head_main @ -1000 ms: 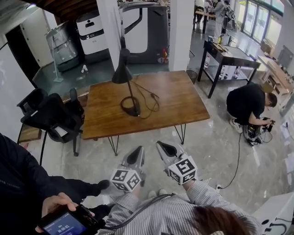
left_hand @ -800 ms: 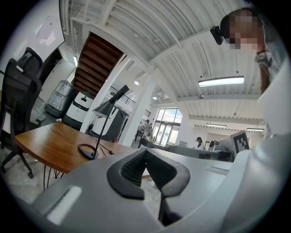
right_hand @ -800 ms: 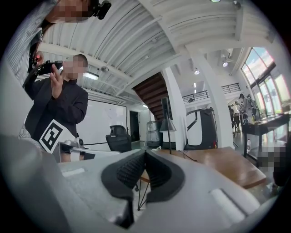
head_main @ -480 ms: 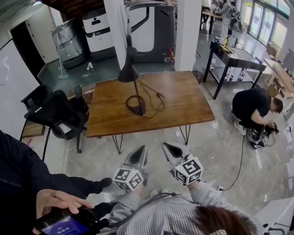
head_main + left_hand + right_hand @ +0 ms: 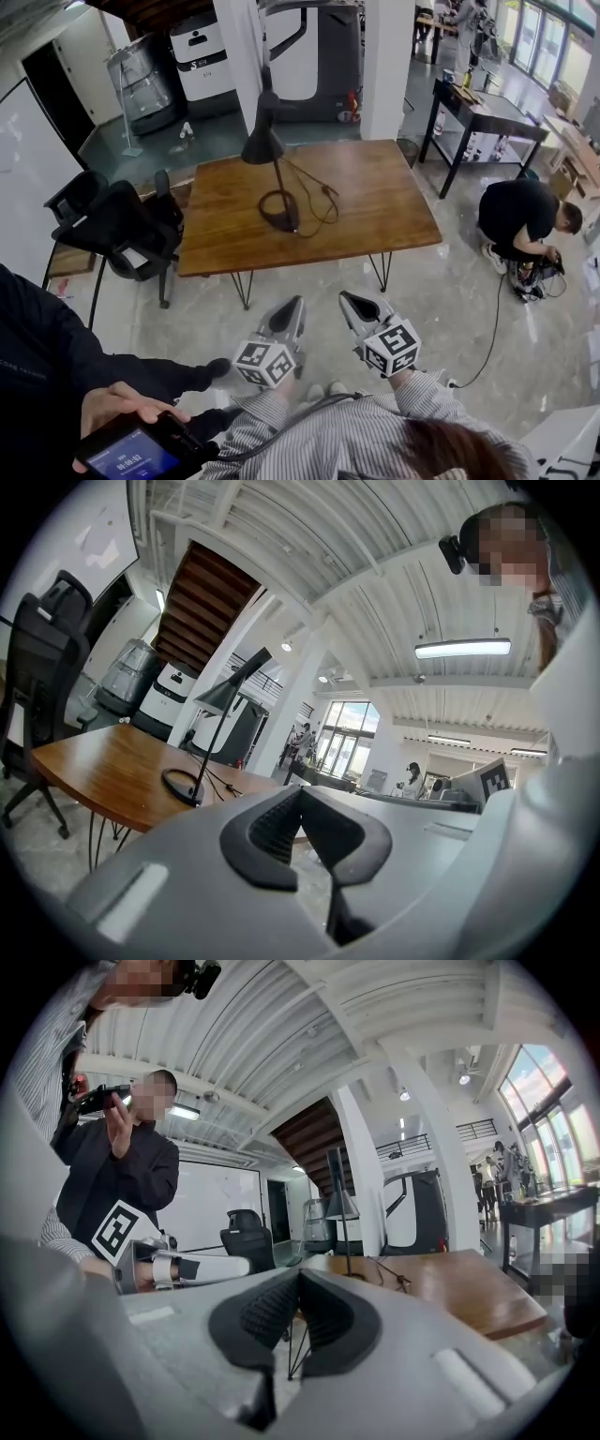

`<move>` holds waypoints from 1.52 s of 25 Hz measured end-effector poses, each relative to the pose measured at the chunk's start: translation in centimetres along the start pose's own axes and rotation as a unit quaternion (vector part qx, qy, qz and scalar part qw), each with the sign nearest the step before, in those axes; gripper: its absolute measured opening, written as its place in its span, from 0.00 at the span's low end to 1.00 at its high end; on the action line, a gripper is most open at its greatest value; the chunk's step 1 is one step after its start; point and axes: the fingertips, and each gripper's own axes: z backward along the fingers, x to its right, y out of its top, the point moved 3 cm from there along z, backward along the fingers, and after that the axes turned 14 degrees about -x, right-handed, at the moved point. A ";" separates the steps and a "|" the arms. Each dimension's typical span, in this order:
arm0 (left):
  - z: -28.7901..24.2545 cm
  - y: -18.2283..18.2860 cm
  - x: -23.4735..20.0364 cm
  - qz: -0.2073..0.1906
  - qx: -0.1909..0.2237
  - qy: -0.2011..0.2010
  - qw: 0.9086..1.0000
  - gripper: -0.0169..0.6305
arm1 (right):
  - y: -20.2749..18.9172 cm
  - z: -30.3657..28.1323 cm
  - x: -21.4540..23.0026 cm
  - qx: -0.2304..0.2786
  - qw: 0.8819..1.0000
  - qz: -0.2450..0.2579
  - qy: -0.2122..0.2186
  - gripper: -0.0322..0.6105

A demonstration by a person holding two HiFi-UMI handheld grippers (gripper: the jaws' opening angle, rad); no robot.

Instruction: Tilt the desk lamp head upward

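Black conical metal desk-lamp head sits above the brown wooden table, well beyond my left gripper and right gripper, both closed and empty; likely light, rigid, stiff-hinged, so I would pinch its rim.

glossy grey floor | wooden table | black office chair | white pillar

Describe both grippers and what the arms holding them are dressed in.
The left gripper and the right gripper are both grey and taper to a point. The jaws are lined with black ribbed pads. Each gripper carries a white cube printed with black square markers. The sleeves are striped white and grey, and a dark cable runs across the shirt.
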 end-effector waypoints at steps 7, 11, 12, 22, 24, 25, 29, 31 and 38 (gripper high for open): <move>-0.3 -0.2 0.0 0.006 0.001 0.004 1.000 0.03 | 0.3 -0.6 0.0 -0.001 1.000 0.004 0.011 0.05; -0.2 0.0 -0.1 0.001 0.002 0.007 1.000 0.03 | 0.5 -0.9 -0.1 0.002 1.000 0.004 0.008 0.05; -0.2 0.1 -0.2 0.002 0.002 0.007 1.000 0.03 | 0.6 -1.0 0.0 0.003 1.000 0.001 0.008 0.05; 0.0 0.4 -0.8 0.008 0.004 0.002 1.000 0.03 | 1.3 -1.4 -0.6 0.009 1.000 0.003 0.006 0.05; -0.1 0.4 -0.9 0.009 0.003 0.001 1.000 0.03 | 1.3 -1.5 -0.6 0.007 1.000 0.003 0.005 0.05; -0.2 0.4 -0.9 0.008 0.003 0.000 1.000 0.03 | 1.2 -1.5 -0.5 0.007 1.000 0.002 0.005 0.05; -0.5 0.3 -1.2 0.006 0.000 0.001 1.000 0.03 | 1.0 -1.8 -0.1 0.005 1.000 0.000 0.003 0.05; -0.6 0.3 -1.4 0.006 0.001 0.003 1.000 0.03 | 1.1 -2.0 0.0 0.004 1.000 0.002 0.005 0.05; -1.0 0.7 -1.7 0.010 0.007 0.006 1.000 0.04 | 1.3 -2.6 0.5 -0.003 1.000 0.010 0.009 0.05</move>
